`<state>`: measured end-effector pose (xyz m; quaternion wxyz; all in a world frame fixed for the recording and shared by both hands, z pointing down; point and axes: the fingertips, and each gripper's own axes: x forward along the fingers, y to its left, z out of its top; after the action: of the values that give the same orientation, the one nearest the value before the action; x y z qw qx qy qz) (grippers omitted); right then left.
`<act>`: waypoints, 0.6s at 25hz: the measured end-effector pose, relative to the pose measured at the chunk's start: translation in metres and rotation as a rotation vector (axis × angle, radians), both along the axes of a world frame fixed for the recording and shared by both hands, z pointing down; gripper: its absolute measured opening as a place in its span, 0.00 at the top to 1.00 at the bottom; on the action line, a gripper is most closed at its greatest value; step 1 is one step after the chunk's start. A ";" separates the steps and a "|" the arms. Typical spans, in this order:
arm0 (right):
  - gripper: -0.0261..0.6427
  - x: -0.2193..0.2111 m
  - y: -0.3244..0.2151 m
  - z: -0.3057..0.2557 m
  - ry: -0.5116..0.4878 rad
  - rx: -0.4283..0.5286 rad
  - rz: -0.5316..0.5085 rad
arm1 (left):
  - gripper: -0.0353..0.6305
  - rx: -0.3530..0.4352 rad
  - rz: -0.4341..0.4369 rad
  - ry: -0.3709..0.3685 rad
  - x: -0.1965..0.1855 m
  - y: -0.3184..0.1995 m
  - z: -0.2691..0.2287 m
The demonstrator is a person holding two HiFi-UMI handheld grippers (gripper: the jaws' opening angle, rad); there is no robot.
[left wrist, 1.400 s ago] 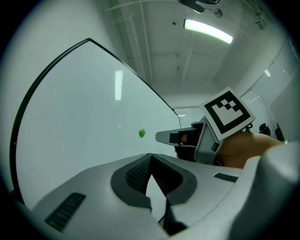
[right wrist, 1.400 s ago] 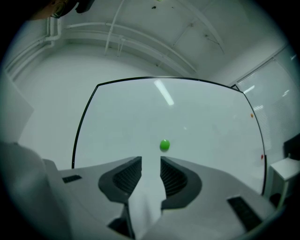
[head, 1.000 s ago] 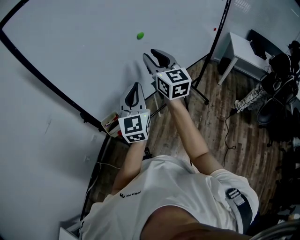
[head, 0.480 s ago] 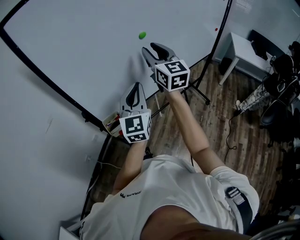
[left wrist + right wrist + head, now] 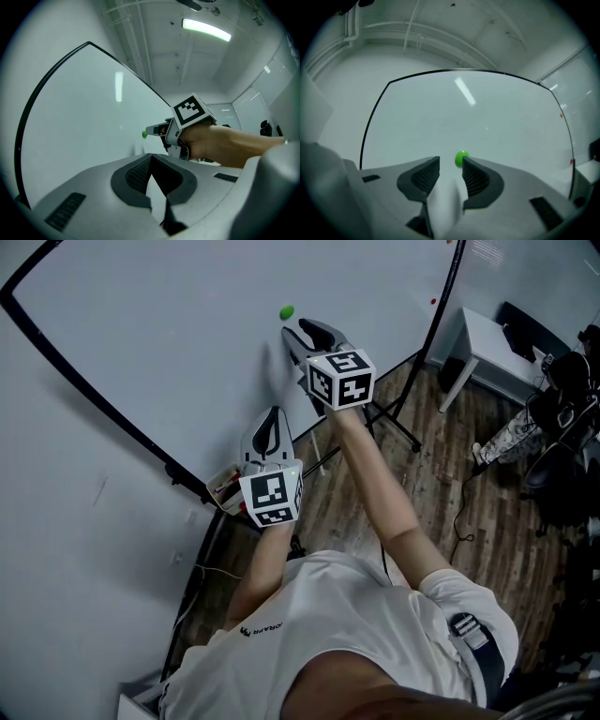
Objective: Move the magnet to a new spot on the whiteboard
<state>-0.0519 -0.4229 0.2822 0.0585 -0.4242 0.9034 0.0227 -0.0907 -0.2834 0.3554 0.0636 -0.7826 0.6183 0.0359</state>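
**Right gripper [image 5: 300,329] edges up to the green magnet [image 5: 286,312]**

Since a second ago it has moved up along the whiteboard [image 5: 169,324], its jaws just widening. They stand apart with nothing between the pads. On the white shirt [image 5: 319,634] a small dark logo is too tiny to read. Left gripper [image 5: 272,413] hangs lower, jaws together and empty. Magnet sticks to the board, just beyond the right jaw tip.

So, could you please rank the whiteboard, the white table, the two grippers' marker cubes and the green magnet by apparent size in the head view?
Largest to smallest:
1. whiteboard
2. white table
3. right cube and left cube: they look about alike, so unranked
4. green magnet
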 end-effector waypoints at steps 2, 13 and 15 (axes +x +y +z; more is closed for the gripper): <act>0.74 -0.001 -0.003 -0.002 -0.001 -0.003 0.002 | 0.94 0.001 0.002 0.000 0.001 0.000 -0.001; 0.74 -0.001 -0.021 -0.002 0.028 -0.012 0.023 | 0.94 0.002 -0.004 -0.007 -0.001 0.003 0.000; 0.74 -0.001 -0.024 0.000 0.032 -0.013 0.022 | 0.94 0.001 -0.005 -0.007 -0.001 0.004 0.000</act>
<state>-0.0525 -0.4469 0.2817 0.0412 -0.4342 0.8995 0.0242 -0.0914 -0.2799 0.3551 0.0664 -0.7811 0.6200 0.0334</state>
